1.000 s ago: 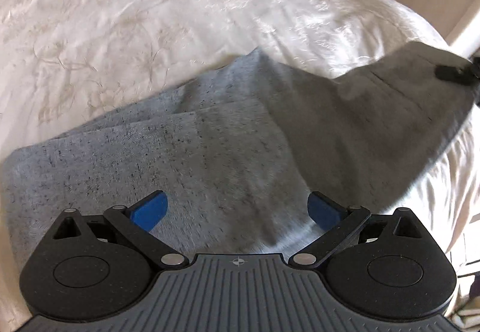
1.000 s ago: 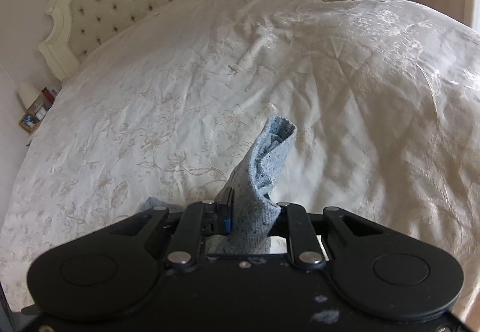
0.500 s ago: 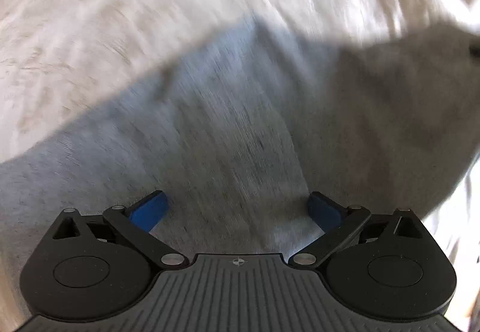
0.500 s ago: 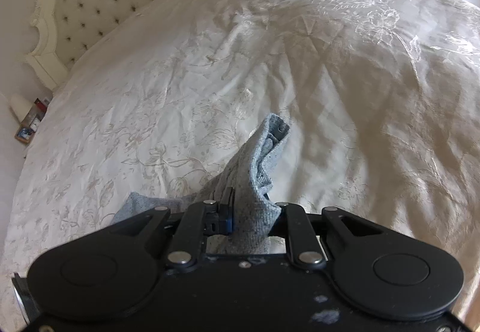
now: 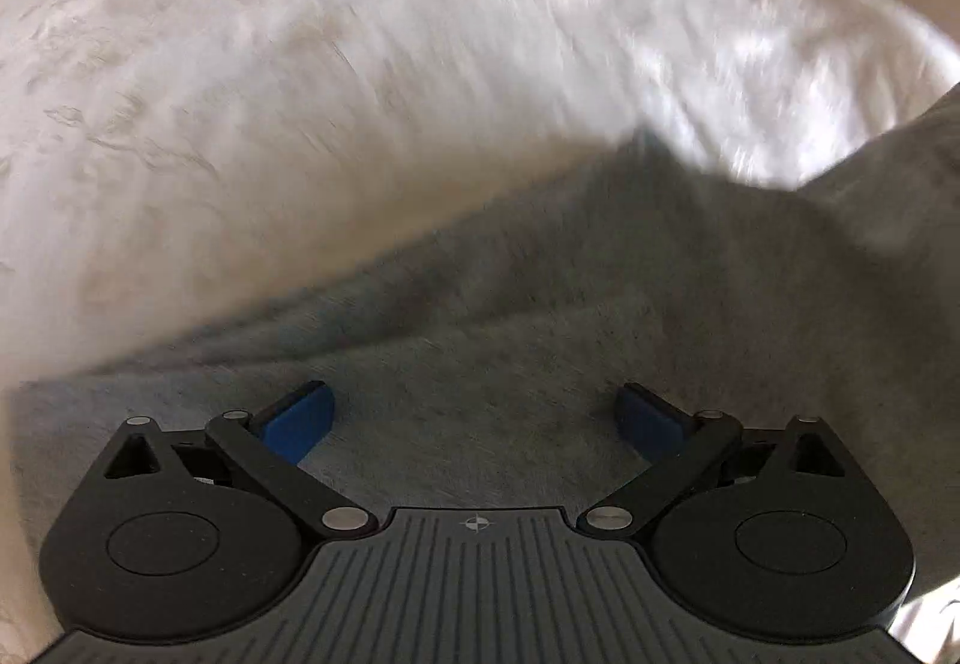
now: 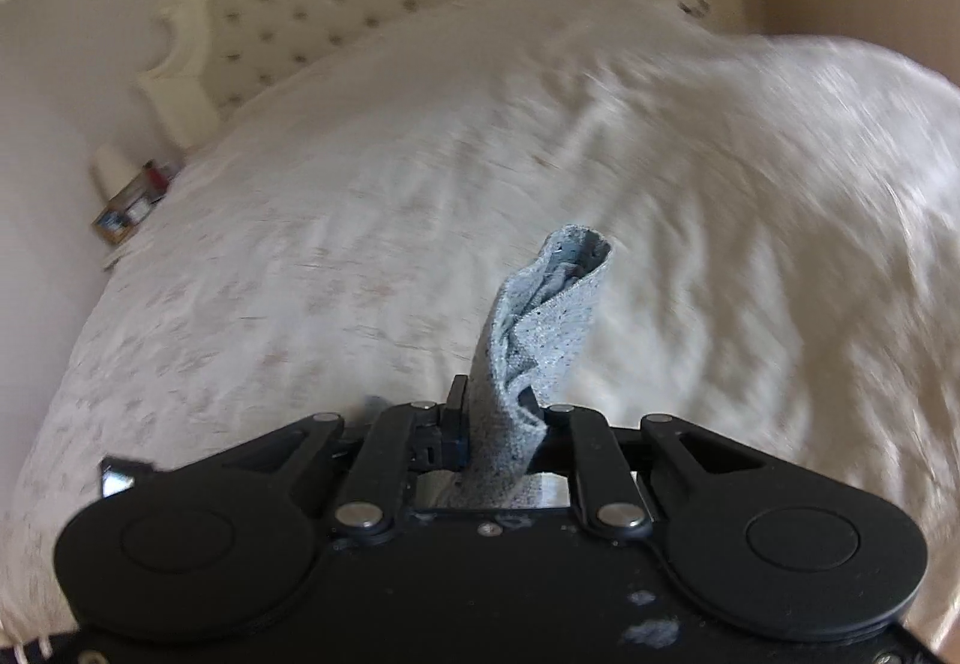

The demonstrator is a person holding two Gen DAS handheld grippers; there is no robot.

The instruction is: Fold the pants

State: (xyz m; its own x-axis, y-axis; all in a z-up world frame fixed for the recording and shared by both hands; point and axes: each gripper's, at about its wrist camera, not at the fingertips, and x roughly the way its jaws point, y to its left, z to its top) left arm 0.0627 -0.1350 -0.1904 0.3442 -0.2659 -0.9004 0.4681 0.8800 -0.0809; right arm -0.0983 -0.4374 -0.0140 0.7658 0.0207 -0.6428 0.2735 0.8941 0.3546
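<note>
No readable text, label or number shows in either view. The left gripper (image 5: pixel 474 424) body bears only a small crosshair mark, perhaps a logo.

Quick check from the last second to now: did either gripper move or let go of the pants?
The right gripper has swung its bunched end of the grey pants up: the headboard now fills more of its view. The left gripper has slid along the cloth toward the pants' edge on the bedspread. Unchanged: right stays clamped on the cloth, left stays open above the pants, holding nothing.
</note>
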